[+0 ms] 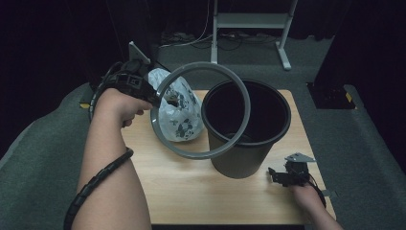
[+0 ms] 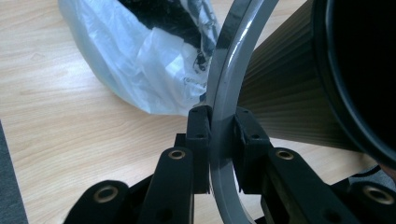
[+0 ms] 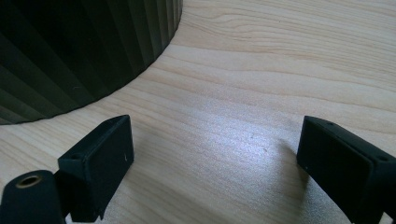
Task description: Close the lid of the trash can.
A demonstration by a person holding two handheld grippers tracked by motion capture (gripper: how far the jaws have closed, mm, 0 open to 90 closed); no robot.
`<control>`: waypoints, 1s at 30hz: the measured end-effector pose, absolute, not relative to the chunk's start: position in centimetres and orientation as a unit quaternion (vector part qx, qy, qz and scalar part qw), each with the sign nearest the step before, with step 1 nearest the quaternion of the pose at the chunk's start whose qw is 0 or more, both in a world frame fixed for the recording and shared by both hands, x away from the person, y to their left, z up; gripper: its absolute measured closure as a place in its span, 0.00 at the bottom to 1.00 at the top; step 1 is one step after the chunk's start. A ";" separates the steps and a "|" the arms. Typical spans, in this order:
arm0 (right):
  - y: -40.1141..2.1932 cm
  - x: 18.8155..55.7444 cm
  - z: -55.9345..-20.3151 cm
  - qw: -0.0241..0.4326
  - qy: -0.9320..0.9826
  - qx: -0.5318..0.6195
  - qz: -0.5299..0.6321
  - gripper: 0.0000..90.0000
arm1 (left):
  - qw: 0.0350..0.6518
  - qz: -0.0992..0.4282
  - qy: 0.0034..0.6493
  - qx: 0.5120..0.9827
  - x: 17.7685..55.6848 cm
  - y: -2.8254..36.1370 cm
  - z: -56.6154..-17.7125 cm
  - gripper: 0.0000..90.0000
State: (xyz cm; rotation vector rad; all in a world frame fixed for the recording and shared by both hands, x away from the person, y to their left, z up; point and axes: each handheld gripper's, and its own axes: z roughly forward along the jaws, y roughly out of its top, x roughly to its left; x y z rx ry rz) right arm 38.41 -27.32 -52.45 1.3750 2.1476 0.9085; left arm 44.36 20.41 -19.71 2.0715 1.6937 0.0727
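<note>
We grip the grey ring (image 1: 201, 111) by its rim with our left gripper (image 1: 154, 97), jaws clamped on the band, and hold it tilted in the air just above the dark bin (image 1: 249, 143) and in front of the plastic bag (image 1: 179, 108). Our right gripper (image 1: 276, 176) rests on the wooden table (image 1: 191, 191) beside the bin, jaws spread wide and grasping nothing
</note>
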 end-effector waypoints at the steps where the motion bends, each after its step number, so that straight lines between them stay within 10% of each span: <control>1: -27.3 38.4 -52.5 0.216 0.775 0.496 0.328 0.12 | 0.228 0.027 0.613 0.756 44.5 20.2 -19.7 0.87; 30: -27.3 38.4 -52.5 0.216 0.775 0.496 0.328 0.12 | 0.218 0.028 0.584 0.781 47.3 13.3 -18.8 0.87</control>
